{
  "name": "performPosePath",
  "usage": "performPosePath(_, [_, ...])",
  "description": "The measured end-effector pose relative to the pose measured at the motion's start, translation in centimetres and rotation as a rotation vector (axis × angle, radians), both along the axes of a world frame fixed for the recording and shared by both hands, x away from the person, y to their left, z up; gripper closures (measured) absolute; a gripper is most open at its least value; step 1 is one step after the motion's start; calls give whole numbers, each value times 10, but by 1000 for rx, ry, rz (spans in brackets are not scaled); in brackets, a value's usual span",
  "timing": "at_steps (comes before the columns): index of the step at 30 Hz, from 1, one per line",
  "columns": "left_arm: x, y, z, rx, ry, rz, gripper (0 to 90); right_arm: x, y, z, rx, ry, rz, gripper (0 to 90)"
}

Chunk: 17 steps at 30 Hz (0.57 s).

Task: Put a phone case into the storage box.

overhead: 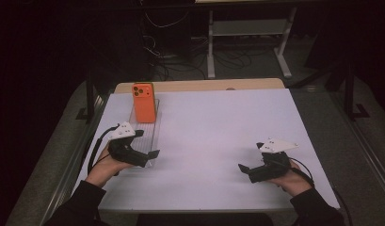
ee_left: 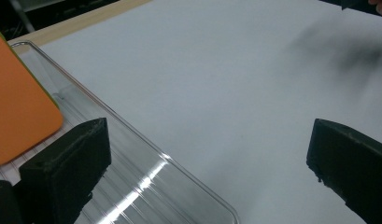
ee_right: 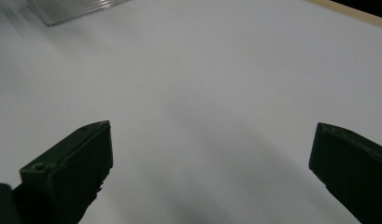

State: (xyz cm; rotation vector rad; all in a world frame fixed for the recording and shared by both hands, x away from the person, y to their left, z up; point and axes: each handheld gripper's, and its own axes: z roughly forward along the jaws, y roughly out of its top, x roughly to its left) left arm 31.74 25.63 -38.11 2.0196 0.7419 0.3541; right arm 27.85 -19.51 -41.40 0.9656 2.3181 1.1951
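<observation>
From the high view, the left gripper sits over the near end of a clear tray, with the orange phone standing just beyond it. The right gripper rests well apart on the white table.

The left gripper view adds detail: its jaws gape wide, one over the tray's ribbed floor, the phone close beside that jaw.

The right gripper view shows jaws spread, grasping nothing, with the tray's corner far ahead.

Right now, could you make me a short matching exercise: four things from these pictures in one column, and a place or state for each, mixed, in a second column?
Column one:
1. orange phone
2. clear tray
3. left gripper
4. right gripper

Column two:
a. open over the bare white surface, at the right
b. stands at the tray's far end
c. lies at the left of the white surface
d. open, one jaw over the tray's near end

Pairs: 1-b, 2-c, 3-d, 4-a
</observation>
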Motion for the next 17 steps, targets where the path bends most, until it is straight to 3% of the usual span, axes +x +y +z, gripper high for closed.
performPosePath(4, [-4,2,-8,-35,-2,9,0,-1,1,2,34,13,-9,0])
performPosePath(6, [-5,4,-11,-31,2,8,0,0,-1,2,6,-3,-1,0])
performPosePath(17, [-8,3,-15,-29,15,-4,0,1,1,1,12,9,-5,0])
